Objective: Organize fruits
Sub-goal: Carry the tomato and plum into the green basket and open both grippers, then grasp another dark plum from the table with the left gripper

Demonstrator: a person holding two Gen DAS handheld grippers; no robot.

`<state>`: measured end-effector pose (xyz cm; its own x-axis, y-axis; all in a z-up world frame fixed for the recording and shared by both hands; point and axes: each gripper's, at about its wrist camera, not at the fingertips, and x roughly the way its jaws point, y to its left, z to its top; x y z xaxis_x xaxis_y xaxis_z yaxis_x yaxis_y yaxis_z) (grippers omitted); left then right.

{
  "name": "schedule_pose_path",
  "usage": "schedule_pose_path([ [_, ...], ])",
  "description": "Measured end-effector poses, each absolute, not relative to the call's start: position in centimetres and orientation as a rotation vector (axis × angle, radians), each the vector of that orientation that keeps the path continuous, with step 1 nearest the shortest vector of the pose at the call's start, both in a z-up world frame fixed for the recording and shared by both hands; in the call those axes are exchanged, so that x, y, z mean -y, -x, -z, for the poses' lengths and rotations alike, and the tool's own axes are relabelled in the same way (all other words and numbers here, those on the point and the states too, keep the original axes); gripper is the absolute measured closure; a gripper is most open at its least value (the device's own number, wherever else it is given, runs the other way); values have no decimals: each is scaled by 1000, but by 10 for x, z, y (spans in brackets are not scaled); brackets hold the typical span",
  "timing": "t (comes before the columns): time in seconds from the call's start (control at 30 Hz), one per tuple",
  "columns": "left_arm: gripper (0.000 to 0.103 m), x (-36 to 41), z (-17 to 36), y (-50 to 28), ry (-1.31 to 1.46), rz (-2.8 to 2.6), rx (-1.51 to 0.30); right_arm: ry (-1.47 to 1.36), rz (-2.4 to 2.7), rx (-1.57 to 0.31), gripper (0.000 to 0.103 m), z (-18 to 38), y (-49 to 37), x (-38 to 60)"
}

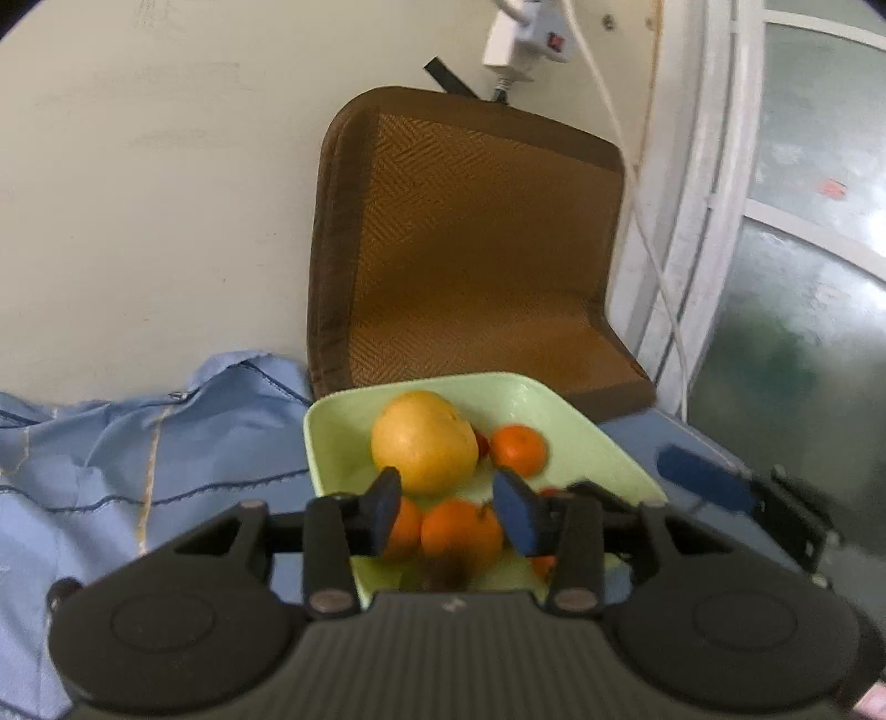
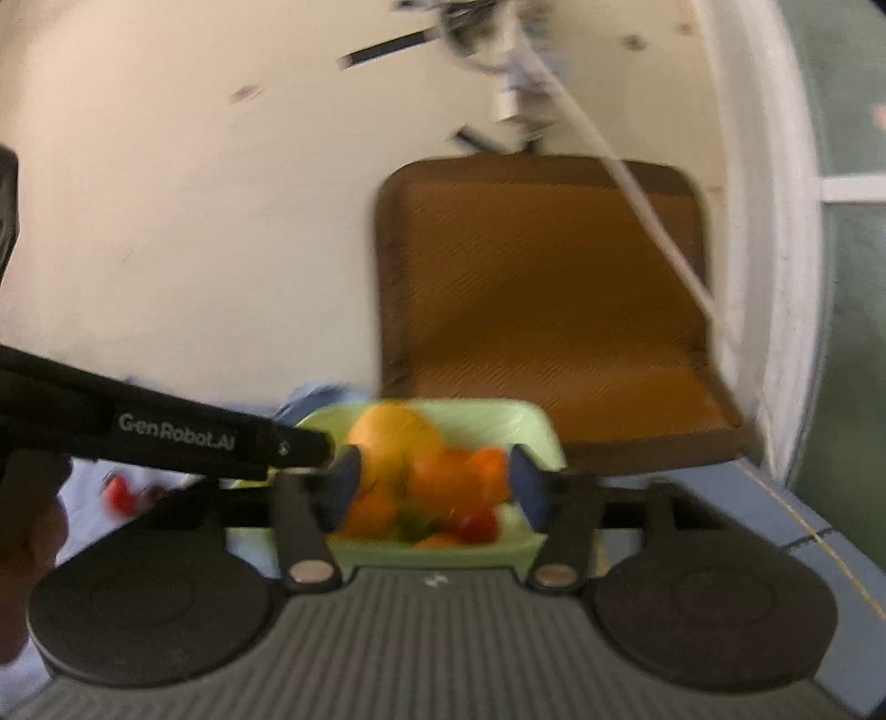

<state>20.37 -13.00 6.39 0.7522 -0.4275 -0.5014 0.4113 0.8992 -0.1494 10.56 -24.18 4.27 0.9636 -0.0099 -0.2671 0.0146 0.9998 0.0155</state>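
Observation:
A pale green tray [image 1: 332, 437] on the blue cloth holds a big yellow fruit [image 1: 423, 454], several mandarins [image 1: 518, 448] and small red fruits. My left gripper [image 1: 451, 512] hovers over the tray's near part, open, with a mandarin [image 1: 459, 534] showing in the gap below the pads and a dark blurred thing [image 1: 443, 573] under it. My right gripper [image 2: 433, 487] stands wide open just in front of the tray [image 2: 515, 415], holding nothing, with the yellow fruit [image 2: 387, 437] and a red fruit [image 2: 476, 523] beyond. The left gripper's black arm [image 2: 166, 437] crosses from the left.
A brown woven cushion [image 1: 470, 249] leans on the cream wall behind the tray. White cables [image 1: 626, 155] and a power strip [image 1: 520, 44] hang above it, with a window frame [image 1: 698, 221] to the right. Rumpled blue cloth [image 1: 138, 432] covers the surface; a small red fruit [image 2: 119, 493] lies on it.

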Motion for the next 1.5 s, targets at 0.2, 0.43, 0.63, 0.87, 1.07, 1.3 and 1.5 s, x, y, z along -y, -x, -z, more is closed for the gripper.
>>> schedule_pose_path([
  [0.2,61,98,-67,-202,117,419,-528,-183,96,-261,37,-43,-101,282],
  [0.43,61,-6,-51,-165,264,271,-507,-240,110,-240,41,-46,-98,292],
  [0.63,61,-82,-15,-141,161,-11,-604,-129,51,-227,51,-44,-96,268],
  [0.87,61,-99,-9,-147,155,-9,-602,-194,-137,-369,59,-44,-98,232],
  [1.07,62,-96,-9,-184,247,84,-640,-22,-336,-485,63,-45,-108,153],
  [1.3,63,-105,-9,-224,401,233,-681,218,-442,-563,63,-37,-147,76],
  [1.5,63,-93,-4,-236,385,308,-687,238,-426,-653,63,-22,-183,51],
])
